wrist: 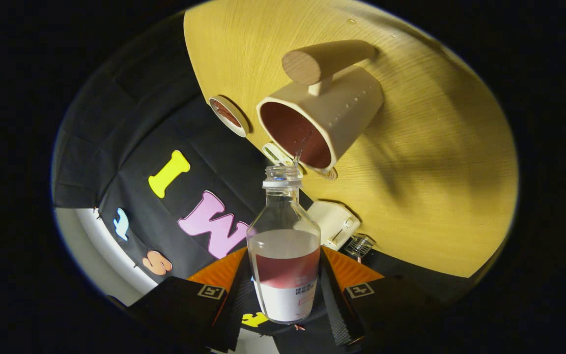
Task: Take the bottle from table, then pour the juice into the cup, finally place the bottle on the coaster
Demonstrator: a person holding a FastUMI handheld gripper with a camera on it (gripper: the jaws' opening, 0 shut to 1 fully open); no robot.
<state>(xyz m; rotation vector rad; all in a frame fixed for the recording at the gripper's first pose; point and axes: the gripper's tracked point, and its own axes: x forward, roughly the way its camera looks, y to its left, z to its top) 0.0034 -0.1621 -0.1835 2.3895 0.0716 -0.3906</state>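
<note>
Your tongs (287, 290) are clenched on the bottle (285, 246): the two black and orange fingers (219, 280) press against its lower body from either side, at the height of its white label. The bottle is clear, uncapped, and about half full of red juice, whose surface sits level just above the label. Its open neck points away from you, straight toward the cup (320, 118).

Just past the bottle's mouth, a thin stream of juice (302, 145) runs from the neck into the cup. The cup is cream-coloured with a thick rounded wooden handle, and its opening faces the bottle; its inside shows dark red. It stands on the wooden table (435, 172), with the edge of a small patterned disc (329, 173) peeking out from under its rim.

Beside the cup, toward the booth wall, a round white-rimmed coaster (228, 114) with a reddish centre lies on the table near its edge, apart from the cup. Next to the bottle's shoulder a small white box-like device (334, 222) with a knob sits at the table edge, and a small clear object (360, 245) lies just beside it; you cannot tell what that is.
</note>
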